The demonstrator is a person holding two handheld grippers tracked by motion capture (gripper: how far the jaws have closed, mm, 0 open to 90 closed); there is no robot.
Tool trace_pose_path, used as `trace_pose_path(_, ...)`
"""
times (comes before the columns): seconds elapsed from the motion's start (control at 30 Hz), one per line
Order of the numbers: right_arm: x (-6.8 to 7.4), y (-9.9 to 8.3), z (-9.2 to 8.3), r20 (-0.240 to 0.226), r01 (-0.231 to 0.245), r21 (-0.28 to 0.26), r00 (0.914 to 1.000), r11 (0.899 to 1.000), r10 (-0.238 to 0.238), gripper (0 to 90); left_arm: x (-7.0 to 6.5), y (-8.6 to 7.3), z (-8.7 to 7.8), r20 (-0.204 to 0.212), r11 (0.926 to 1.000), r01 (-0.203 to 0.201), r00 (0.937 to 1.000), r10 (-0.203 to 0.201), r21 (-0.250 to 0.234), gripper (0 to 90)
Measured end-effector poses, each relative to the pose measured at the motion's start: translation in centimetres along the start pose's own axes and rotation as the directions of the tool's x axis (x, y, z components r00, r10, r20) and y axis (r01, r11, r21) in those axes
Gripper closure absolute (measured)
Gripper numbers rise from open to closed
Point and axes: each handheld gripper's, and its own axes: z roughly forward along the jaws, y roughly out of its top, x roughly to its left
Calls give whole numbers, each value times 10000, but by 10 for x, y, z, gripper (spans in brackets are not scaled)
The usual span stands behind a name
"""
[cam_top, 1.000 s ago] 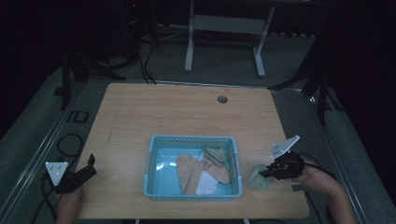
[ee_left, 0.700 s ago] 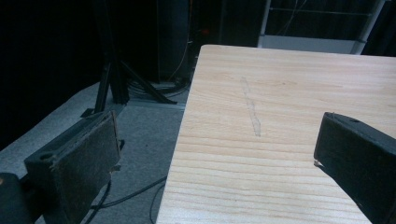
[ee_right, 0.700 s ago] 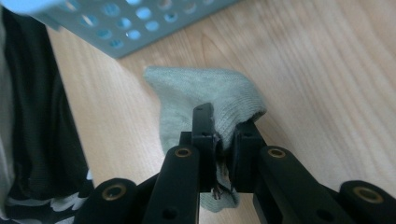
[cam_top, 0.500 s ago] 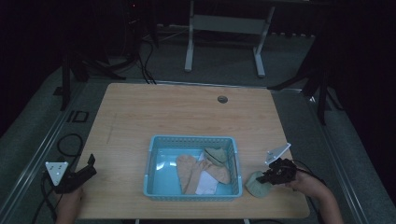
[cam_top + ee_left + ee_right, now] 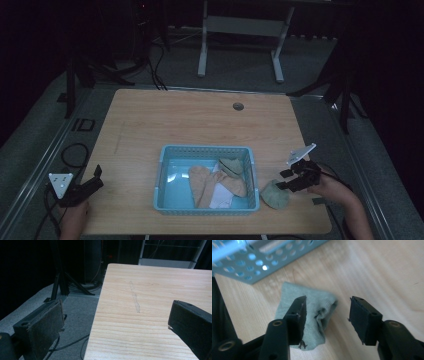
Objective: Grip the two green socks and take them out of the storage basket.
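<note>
Right gripper (image 5: 285, 180) first: its jaws have just been opening and now stand apart, black blocks with rough pads, and the grey-green sock (image 5: 274, 195) lies under and between them on the wood with neither pad pressing it. From the right gripper view the sock (image 5: 312, 317) is a soft knit, ribbed and bunched into a fold down its middle, one edge flat on the table, lint clinging to the near pad. It sits on the table just beside the right end of the blue basket (image 5: 165, 155), outside it, near the front edge.

Over to the left gripper (image 5: 95, 179), and it's spread wide, nothing between its jaws; the left gripper view has one pad over the table's edge and the other above bare wood, both faced with a gritty, worn-looking surface. A grey three-cornered plate rides on top of each tool.

That basket is rectangular moulded plastic, pale blue, its walls pierced with rows of small round holes. Inside lie a tan sock (image 5: 200, 182), long and limp, a white piece (image 5: 220, 197) beneath it, and another grey-green sock (image 5: 231, 166) bunched at the far right corner.

Light wooden table (image 5: 190, 120), straight grain, rounded corners, a small round grommet (image 5: 238, 106) near the far edge.
</note>
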Motion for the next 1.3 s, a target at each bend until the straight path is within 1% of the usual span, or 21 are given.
trace_pose_path(0.13,-2,13,-15,296,99,-286,9995,9995,-90,420,0,0,0,-2,10000,-4,10000,4,14,4)
trace_pose_path(0.2,-2,21,-21,294,153,-420,9995,9990,-140,420,0,0,0,-4,10000,-9,10000,9,20,4)
trace_pose_path(0.23,-1,25,-23,327,264,-464,9992,9986,-249,421,0,0,0,-5,10000,8,10000,-8,17,4)
trace_pose_path(0.33,0,38,-25,414,497,-520,9980,9974,-476,428,0,0,0,0,10000,-9,10000,9,17,4)
trace_pose_path(0.43,2,51,-23,397,665,-514,9971,9965,-645,431,0,0,0,9,10000,-4,10000,4,18,4)
trace_pose_path(0.6,5,72,-17,281,1003,-520,9947,9936,-990,444,0,0,0,30,10000,10,10000,-10,11,4)
trace_pose_path(0.77,12,92,-9,65,1428,-505,9898,9885,-1426,454,0,0,0,31,10000,5,10000,-5,18,4)
trace_pose_path(0.87,14,101,-3,-59,1529,-468,9881,9871,-1534,454,0,0,0,31,10000,10,10000,-10,9,4)
trace_pose_path(1.03,18,116,12,-311,1832,-389,9823,9823,-1845,457,0,0,0,53,10000,16,10000,-16,4,4)
trace_pose_path(1.1,20,121,17,-382,1855,-357,9817,9820,-1868,460,0,0,0,57,10000,9,10000,-9,-1,4)
trace_pose_path(1.2,24,129,25,-524,1989,-364,9783,9793,-2006,460,0,0,0,67,10000,-3,10000,3,-14,4)
trace_pose_path(1.3,26,136,36,-662,2107,-248,9750,9772,-2119,459,1,0,0,83,10000,-14,10000,14,-26,4)
